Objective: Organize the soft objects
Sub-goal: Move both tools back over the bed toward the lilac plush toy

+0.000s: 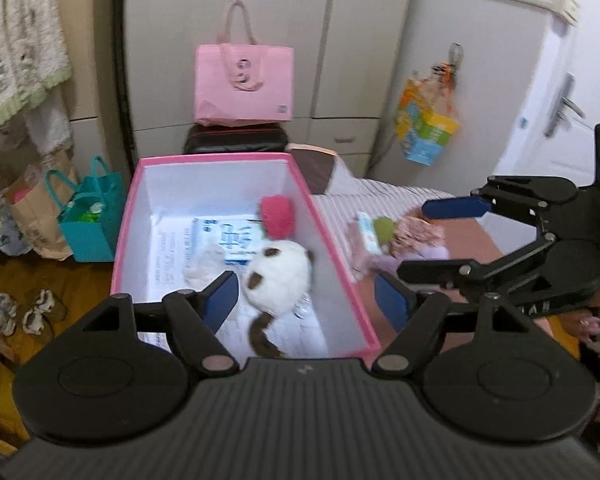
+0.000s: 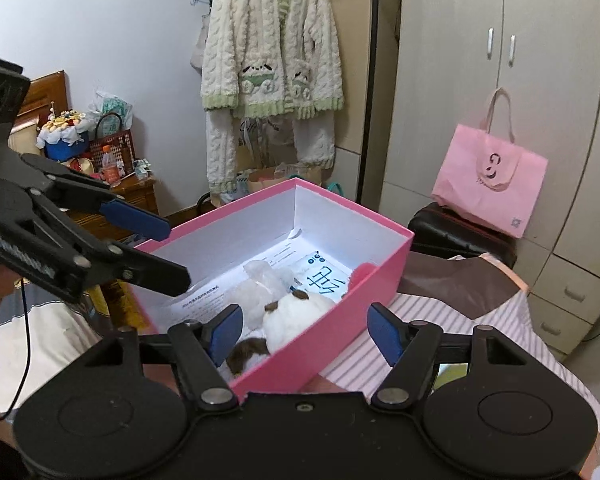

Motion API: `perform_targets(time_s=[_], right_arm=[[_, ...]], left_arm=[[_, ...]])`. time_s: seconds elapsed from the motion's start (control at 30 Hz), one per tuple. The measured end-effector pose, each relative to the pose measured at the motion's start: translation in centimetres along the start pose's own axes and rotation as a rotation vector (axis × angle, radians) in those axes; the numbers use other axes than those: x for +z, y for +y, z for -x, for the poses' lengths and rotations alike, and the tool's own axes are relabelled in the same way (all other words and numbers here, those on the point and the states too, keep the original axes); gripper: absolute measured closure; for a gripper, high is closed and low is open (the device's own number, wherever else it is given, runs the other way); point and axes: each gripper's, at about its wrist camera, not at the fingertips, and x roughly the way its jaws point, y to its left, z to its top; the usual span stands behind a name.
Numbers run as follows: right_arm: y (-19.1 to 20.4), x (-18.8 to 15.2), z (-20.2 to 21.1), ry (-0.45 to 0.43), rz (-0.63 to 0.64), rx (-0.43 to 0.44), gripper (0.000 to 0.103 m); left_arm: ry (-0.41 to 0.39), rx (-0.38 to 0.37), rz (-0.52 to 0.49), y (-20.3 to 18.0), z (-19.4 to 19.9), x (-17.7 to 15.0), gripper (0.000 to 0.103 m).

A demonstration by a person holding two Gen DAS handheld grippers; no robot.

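**A:** Where do the soft things stand right now?

**B:** The white plush toy [image 1: 278, 276] with brown patches lies inside the pink box [image 1: 336, 240], its tail end toward the near wall, a fuzzy pink puff [image 1: 278, 216] just beyond it and a tissue pack [image 1: 228, 240] flat on the papers at the bottom. What's left sits outside: a small heap on the striped bedcover [image 1: 384, 196], off the box's right-hand long wall (a green soft piece [image 1: 384, 228], a pale packet [image 1: 368, 232] and some pinkish frilly fabric [image 1: 420, 232], all a bit blurred).

**A:** And the two grippers?

**B:** The left hand-held gripper [image 1: 310, 304] hangs over the near end of the box with its jaws spread, holding nothing. The right hand-held gripper [image 1: 432, 236] is also spread wide and empty; in the left view its blue pads [image 1: 454, 208] bracket the heap from the right.

**A:** So which one goes for the heap?

**B:** The right, I'd judge. It is far nearer, and the heap lies straight ahead of its fingers, while the left would have to cross the box wall. The box's long axis runs away from the left camera, so anything picked up needs to travel leftward over that right-hand rim (the far half of the box looks free of toys).
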Motion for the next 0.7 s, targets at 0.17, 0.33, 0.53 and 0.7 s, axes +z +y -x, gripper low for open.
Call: perform_targets(time_s=[0.17, 0.33, 0.53, 0.7], right_arm=[[-1.4, -3.9, 3.3, -0.018, -0.108, -0.035, 0.025], [-2.7, -8.1, 6.6, -0.009, -0.138, -0.077, 0.021], [-4.8, -13.8, 7.9, 0.008, -0.240, -0.080, 0.019], [-6.0, -16.7, 8.5, 0.016, -0.257, -0.117, 0.019]], left_arm=[[0.020, -0.012, -0.029, -1.8, 1.4, -1.3, 0.028], [-0.001, -0.029, -0.092, -4.1, 2.0, -2.8, 0.016], [0.059, -0.074, -0.119, -6.9, -0.5, -3.9, 0.016], [0.080, -0.123, -0.149, -9.5, -2.6, -4.1, 0.015]])
